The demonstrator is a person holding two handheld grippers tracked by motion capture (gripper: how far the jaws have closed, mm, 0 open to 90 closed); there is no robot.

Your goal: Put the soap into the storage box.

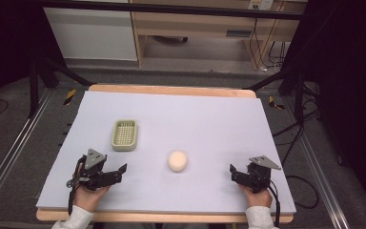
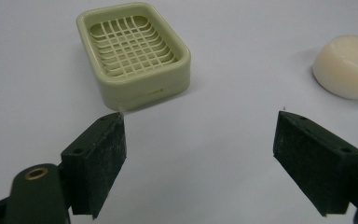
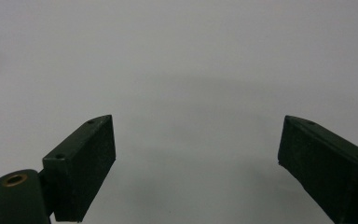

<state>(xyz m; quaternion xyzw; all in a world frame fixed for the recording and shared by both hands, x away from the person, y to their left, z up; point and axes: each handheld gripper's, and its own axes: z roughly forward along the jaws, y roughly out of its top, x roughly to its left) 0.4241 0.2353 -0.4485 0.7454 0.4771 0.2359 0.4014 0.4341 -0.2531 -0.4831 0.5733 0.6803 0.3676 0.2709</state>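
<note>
Holding both grippers wide open and empty, left gripper [image 1: 122, 168] lower left, right gripper [image 1: 232, 168] lower right, I should close squarely across the soap [image 1: 177, 161] at centre, near the dish [image 1: 125, 134].

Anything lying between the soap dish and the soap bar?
Nothing: bare white table cover separates the soap dish from the soap bar in the high view and left gripper view.
</note>
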